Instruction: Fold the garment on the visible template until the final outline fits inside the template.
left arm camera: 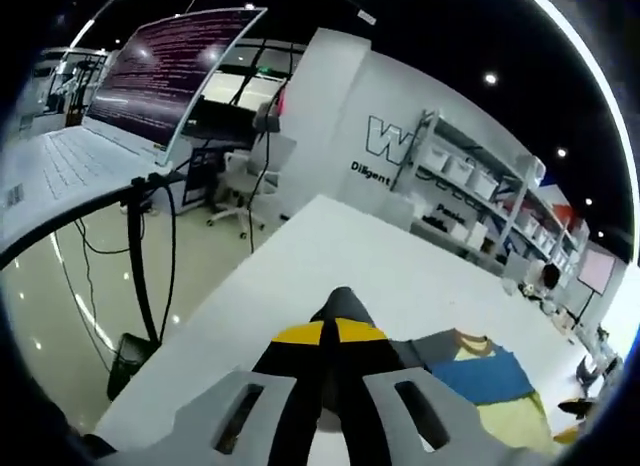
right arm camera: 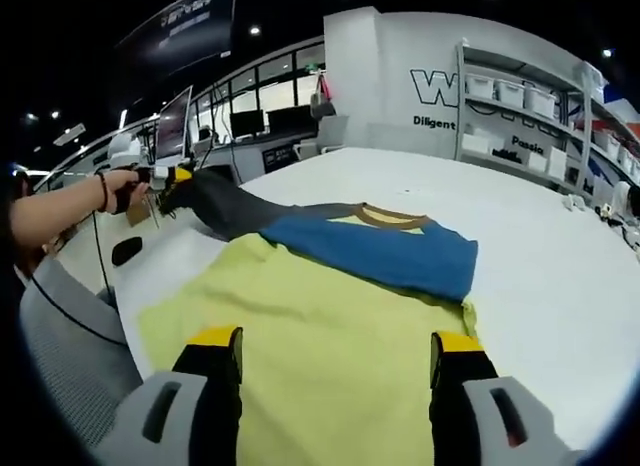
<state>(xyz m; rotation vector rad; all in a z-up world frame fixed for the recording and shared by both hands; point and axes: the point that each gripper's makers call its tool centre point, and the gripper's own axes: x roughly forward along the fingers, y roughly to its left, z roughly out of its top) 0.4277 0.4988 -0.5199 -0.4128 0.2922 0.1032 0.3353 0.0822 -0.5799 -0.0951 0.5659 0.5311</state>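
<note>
The garment (right arm camera: 330, 336) lies flat on the white table (right arm camera: 540, 256): a yellow body, a blue band (right arm camera: 400, 251) across the chest, a tan collar and a dark grey sleeve (right arm camera: 225, 208). That sleeve stretches out to the left, where my left gripper (right arm camera: 163, 176), held by a person's hand, is shut on its end. In the left gripper view the left gripper (left arm camera: 328, 331) has grey sleeve cloth (left arm camera: 342, 304) pinched between its yellow-tipped jaws, with the garment (left arm camera: 490, 378) off to the lower right. My right gripper (right arm camera: 335, 342) hovers open over the yellow body with nothing between its jaws.
The table's left edge (left arm camera: 215, 306) drops to a glossy floor with cables and a black stand (left arm camera: 140, 276). A large curved monitor (left arm camera: 170, 61) and an office chair (left arm camera: 240, 181) stand beyond. Shelves with white bins (right arm camera: 520, 96) line the back wall. A person's forearm (right arm camera: 60, 211) reaches in from the left.
</note>
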